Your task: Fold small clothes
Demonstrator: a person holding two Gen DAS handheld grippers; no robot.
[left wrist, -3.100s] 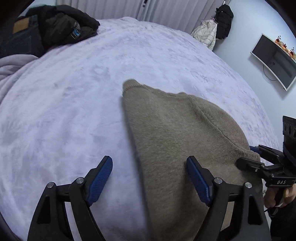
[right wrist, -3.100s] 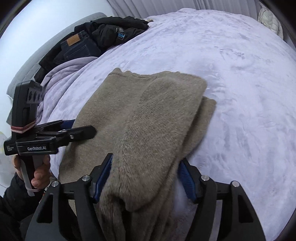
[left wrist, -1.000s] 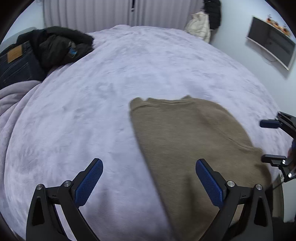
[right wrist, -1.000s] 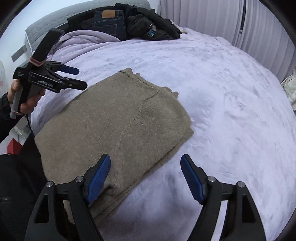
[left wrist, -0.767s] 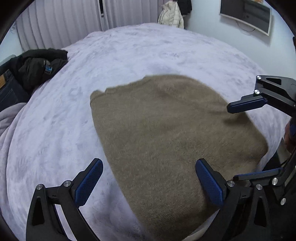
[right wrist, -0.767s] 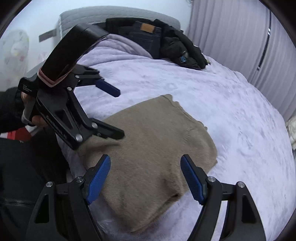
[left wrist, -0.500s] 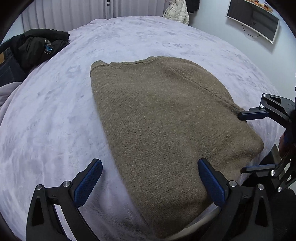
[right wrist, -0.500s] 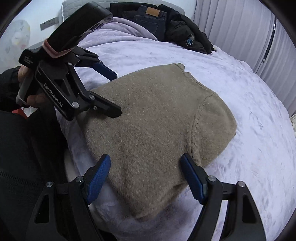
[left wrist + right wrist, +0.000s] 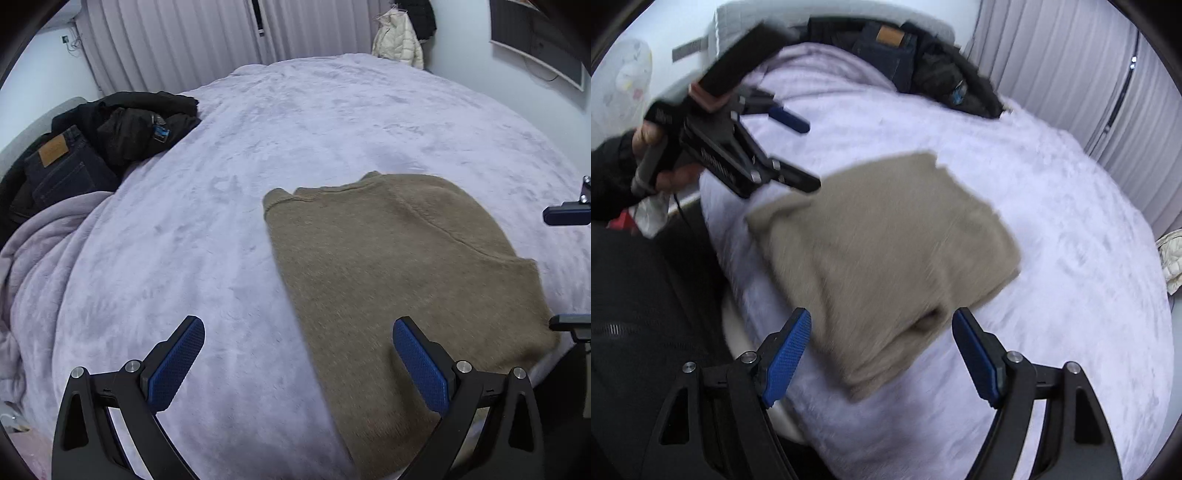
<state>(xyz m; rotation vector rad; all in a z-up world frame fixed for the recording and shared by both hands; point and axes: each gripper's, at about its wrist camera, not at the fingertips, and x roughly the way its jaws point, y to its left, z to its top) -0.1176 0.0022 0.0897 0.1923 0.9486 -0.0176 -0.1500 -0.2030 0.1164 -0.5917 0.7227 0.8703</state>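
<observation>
A folded tan knit sweater point(image 9: 399, 273) lies flat on the lilac bed cover point(image 9: 207, 236), near the bed's front edge. My left gripper point(image 9: 297, 354) hangs open above the sweater's left edge, nothing between its blue pads. In the right wrist view the same sweater point(image 9: 886, 251) sits ahead of my right gripper point(image 9: 881, 350), which is open and empty over the sweater's near corner. The left gripper point(image 9: 807, 153) shows there too, open, held in a hand above the sweater's far left corner. The right gripper's two fingertips point(image 9: 565, 216) peek in at the right edge of the left wrist view.
Dark jeans point(image 9: 59, 166) and a black jacket point(image 9: 144, 122) are piled at the back left by the headboard. A bunched lilac blanket point(image 9: 33, 266) lies at the left. A cream jacket point(image 9: 397, 44) hangs by the curtains. The person's dark clothing point(image 9: 639, 332) is close to the bed edge.
Both grippers have pulled back from the sweater, and the left one has swung left. The sweater lies folded and released. Both stayed open.
</observation>
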